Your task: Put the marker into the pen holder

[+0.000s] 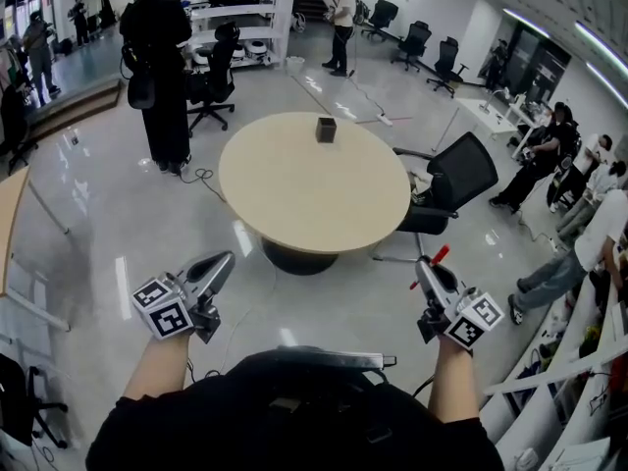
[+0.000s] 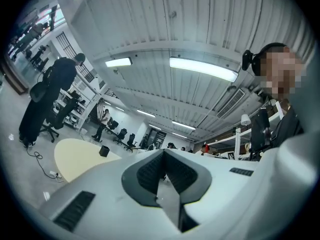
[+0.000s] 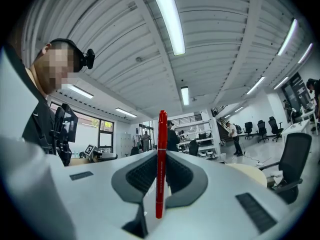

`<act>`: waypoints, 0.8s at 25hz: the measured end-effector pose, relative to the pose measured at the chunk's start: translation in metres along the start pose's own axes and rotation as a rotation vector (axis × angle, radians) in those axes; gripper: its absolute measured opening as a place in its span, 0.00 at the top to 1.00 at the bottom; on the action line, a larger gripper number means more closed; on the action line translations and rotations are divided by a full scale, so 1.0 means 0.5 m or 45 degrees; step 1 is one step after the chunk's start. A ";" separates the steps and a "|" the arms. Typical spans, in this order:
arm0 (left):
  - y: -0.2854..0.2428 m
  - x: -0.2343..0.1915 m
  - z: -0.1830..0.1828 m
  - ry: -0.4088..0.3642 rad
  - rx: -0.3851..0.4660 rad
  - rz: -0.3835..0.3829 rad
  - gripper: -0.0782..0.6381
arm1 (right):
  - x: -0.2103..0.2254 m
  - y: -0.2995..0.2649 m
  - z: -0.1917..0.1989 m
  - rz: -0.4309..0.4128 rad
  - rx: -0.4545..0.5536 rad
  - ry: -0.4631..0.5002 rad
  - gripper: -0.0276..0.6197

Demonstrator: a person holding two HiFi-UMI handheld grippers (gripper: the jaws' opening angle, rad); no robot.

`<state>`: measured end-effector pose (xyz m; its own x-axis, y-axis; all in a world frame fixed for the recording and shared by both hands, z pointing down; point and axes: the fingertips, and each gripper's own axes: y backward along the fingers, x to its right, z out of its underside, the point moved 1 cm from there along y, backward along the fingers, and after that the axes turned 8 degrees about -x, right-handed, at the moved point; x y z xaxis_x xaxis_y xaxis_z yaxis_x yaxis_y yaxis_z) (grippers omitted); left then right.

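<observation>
- Right gripper jaws clamp the red marker, its long axis upright across them.
- Left gripper jaws together, empty.
- Pen holder stands near the table's far edge, with bare tabletop around it.

The right claw grips a red marker that sticks out past its tip. Well ahead of both claws stands the round bench, with a black pen holder near its far edge. The left claw has its jaws together. A black chair stands ahead of the right claw.
</observation>
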<state>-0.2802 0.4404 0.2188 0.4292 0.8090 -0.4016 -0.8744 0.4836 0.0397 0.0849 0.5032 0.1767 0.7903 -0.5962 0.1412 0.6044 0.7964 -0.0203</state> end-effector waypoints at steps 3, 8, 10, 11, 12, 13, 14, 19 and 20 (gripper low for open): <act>-0.006 -0.049 -0.013 0.020 0.002 -0.028 0.89 | 0.021 -0.053 0.001 -0.015 -0.031 -0.002 0.90; -0.072 -0.105 -0.017 0.030 -0.009 -0.063 0.89 | 0.105 -0.109 -0.001 -0.052 -0.029 -0.012 0.90; -0.111 -0.110 -0.011 0.028 -0.012 -0.078 0.89 | 0.151 -0.118 0.002 -0.076 -0.019 -0.019 0.90; -0.134 -0.110 -0.011 0.021 -0.010 -0.087 0.89 | 0.178 -0.121 0.002 -0.092 -0.013 -0.021 0.90; -0.159 -0.108 -0.013 0.011 -0.005 -0.099 0.89 | 0.208 -0.123 0.000 -0.108 -0.009 -0.022 0.90; -0.186 -0.105 -0.016 0.004 0.004 -0.113 0.89 | 0.240 -0.125 -0.003 -0.123 -0.006 -0.025 0.90; -0.213 -0.101 -0.019 0.002 0.014 -0.126 0.89 | 0.274 -0.125 -0.007 -0.137 -0.006 -0.028 0.90; -0.340 -0.067 -0.025 0.001 0.048 -0.187 0.89 | 0.424 -0.116 -0.056 -0.217 0.011 -0.015 0.90; -0.364 -0.061 -0.025 -0.001 0.053 -0.196 0.89 | 0.450 -0.115 -0.065 -0.231 0.017 -0.014 0.90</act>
<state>-0.1370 0.3235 0.2125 0.5575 0.7245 -0.4053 -0.7881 0.6154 0.0160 0.2311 0.3199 0.1777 0.6672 -0.7292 0.1521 0.7356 0.6771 0.0194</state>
